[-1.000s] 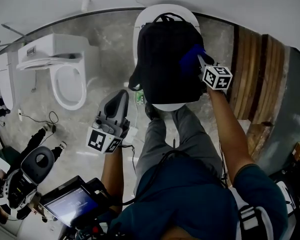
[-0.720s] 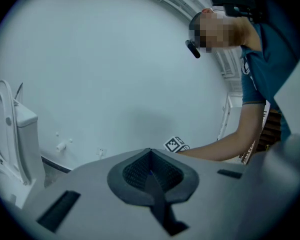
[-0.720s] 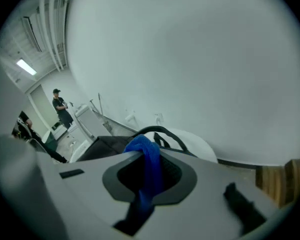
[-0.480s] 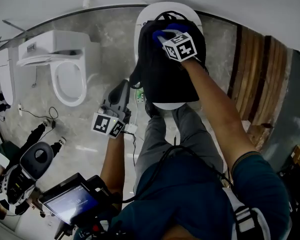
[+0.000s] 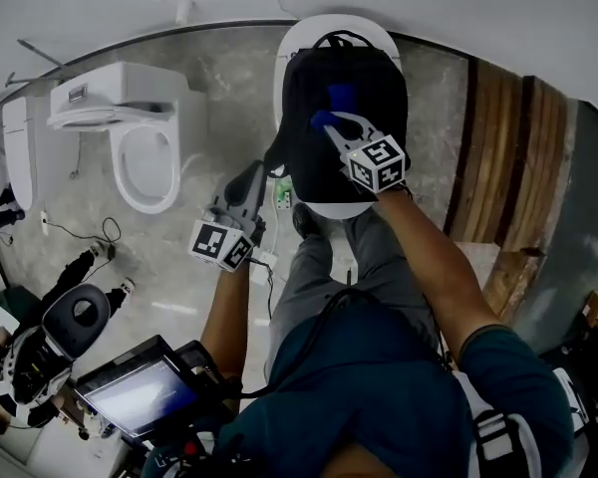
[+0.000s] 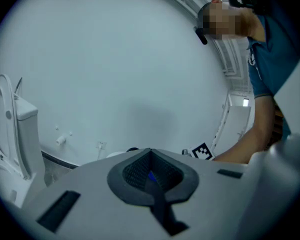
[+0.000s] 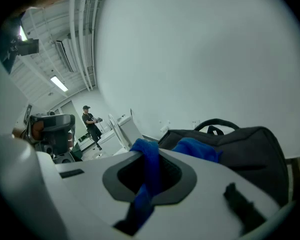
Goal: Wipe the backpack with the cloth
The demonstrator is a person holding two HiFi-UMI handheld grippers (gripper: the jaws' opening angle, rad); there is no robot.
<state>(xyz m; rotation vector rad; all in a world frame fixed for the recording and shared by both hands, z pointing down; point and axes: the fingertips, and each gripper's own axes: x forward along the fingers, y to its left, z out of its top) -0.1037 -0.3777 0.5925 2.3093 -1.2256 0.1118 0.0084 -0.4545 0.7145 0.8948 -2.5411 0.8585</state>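
A black backpack [image 5: 319, 157] stands on a closed white toilet [image 5: 301, 38] in front of me. My right gripper [image 5: 326, 120] rests on the middle of its front, shut on a blue cloth [image 5: 340, 97] that is pressed to the fabric. In the right gripper view the blue cloth [image 7: 149, 168] hangs between the jaws of the right gripper [image 7: 150, 156], with the backpack [image 7: 242, 144] just beyond. My left gripper [image 5: 250, 171] hovers left of the backpack, off it, jaws together and holding nothing. The left gripper [image 6: 150, 156] faces a bare white wall.
An open white toilet [image 5: 145, 157] stands at the left. Wooden boards [image 5: 503, 147] lean at the right. A wheeled device [image 5: 50, 337] and a screen [image 5: 140, 396] sit at the lower left. The person's legs [image 5: 329, 267] reach the toilet's base.
The right gripper with the cloth swept from the backpack's right edge to its top, then down to the middle. The left gripper drifted slightly.
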